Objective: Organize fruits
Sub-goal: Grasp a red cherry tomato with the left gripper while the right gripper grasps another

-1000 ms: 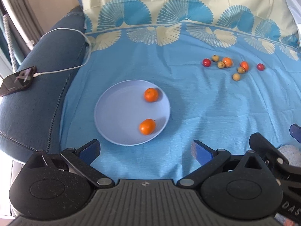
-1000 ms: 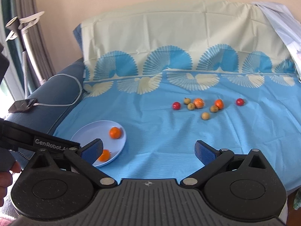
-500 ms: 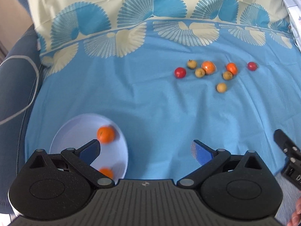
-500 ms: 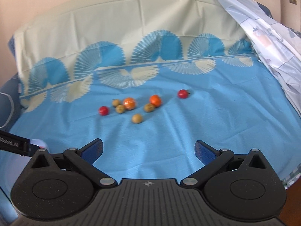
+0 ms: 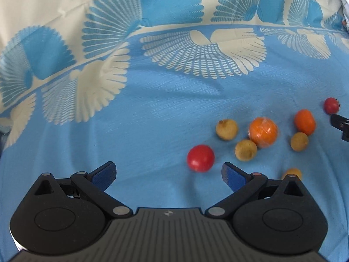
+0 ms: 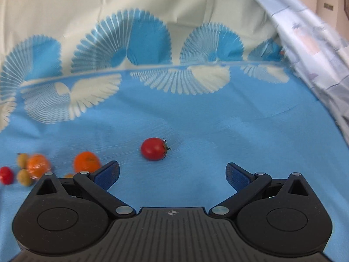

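Blue fan-print cloth point(image 5: 152, 120) over a couch fills both views now; the round pale-blue plate with two oranges, in my left view a second ago, has dropped out of frame as both tools swing right and close in on the loose fruit pile. Left gripper point(image 5: 168, 174) has its jaws wide open, empty, with the small round red tomato point(image 5: 200, 158) just ahead, inside the right finger point(image 5: 232, 176). Past it sit tan round fruits point(image 5: 226, 129), a plastic-wrapped orange point(image 5: 263, 132) and a smaller bare orange point(image 5: 305, 122). Right gripper point(image 6: 172, 175) also gapes open, holding nothing, lined up on the far-right red stemmed tomato point(image 6: 153, 149), which lies apart from the cluster. Judgement: the approach has brought each tool to its own red tomato; pickup comes next, nothing grasped yet. Seven pieces remain on the cloth, so sorting is early. Round fruit on soft fabric may roll when nudged.
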The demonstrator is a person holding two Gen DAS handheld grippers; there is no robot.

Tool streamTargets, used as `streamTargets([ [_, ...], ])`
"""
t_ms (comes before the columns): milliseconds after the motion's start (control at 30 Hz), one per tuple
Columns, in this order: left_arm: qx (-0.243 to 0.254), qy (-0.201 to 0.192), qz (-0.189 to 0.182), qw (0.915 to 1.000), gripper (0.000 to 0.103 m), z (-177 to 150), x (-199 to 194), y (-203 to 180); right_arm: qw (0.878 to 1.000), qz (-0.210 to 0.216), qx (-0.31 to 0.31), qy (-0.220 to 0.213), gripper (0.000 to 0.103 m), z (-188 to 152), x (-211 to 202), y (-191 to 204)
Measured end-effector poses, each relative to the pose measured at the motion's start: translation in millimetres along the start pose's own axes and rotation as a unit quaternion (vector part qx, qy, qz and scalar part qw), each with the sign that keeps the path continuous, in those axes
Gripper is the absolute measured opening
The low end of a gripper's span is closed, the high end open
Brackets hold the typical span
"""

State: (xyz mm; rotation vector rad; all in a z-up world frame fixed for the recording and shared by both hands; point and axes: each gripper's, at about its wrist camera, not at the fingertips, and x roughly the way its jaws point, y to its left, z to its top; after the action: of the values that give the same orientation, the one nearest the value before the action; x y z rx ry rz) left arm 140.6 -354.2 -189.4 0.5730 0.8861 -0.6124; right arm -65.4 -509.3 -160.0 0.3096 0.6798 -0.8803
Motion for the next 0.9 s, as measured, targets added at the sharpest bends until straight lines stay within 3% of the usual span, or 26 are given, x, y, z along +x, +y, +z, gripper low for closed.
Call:
streamTargets([
  [133,0.023,0.025,-0.008,0.9994,0.103,7,31,-6,0.999,0.004,0.009,0.036,0.103,7,51,0],
  [233,0.013,0.021,-0.020,0.9995,0.103,7,34,-2,1.000,-0.001,-0.015,-0.001,0.102,4,54,7],
  [267,0.006,0.020,-0.023,0.9995,0.096,6,31,0,1.000,-0.001,-0.012,-0.005,0.102,3,54,7],
  [300,-0.002,0.016,-0.031,0.9994,0.071,5,27,1,1.000,-0.001,-0.011,-0.009,0.102,2,53,6],
  [333,-0.009,0.019,-0.051,0.9985,0.053,5,22,2,1.000,0.001,-0.013,-0.010,0.099,2,52,6],
  [367,-0.014,0.024,-0.065,0.9975,0.033,5,16,2,1.000,0.006,-0.013,-0.014,0.084,1,49,7],
  [400,-0.018,0.022,-0.066,0.9974,0.033,4,9,0,1.000,0.012,-0.016,-0.020,0.054,1,43,8],
  [433,-0.020,0.008,-0.067,0.9976,0.033,3,1,-1,0.999,0.015,-0.024,-0.025,0.040,1,38,11],
  [633,-0.042,-0.009,-0.075,0.9963,0.033,-8,-58,10,0.999,0.006,-0.025,-0.018,0.038,5,6,16],
  [900,-0.090,-0.014,-0.060,0.9940,0.033,-71,-181,59,0.995,0.061,-0.010,-0.084,0.038,-5,-148,17],
])
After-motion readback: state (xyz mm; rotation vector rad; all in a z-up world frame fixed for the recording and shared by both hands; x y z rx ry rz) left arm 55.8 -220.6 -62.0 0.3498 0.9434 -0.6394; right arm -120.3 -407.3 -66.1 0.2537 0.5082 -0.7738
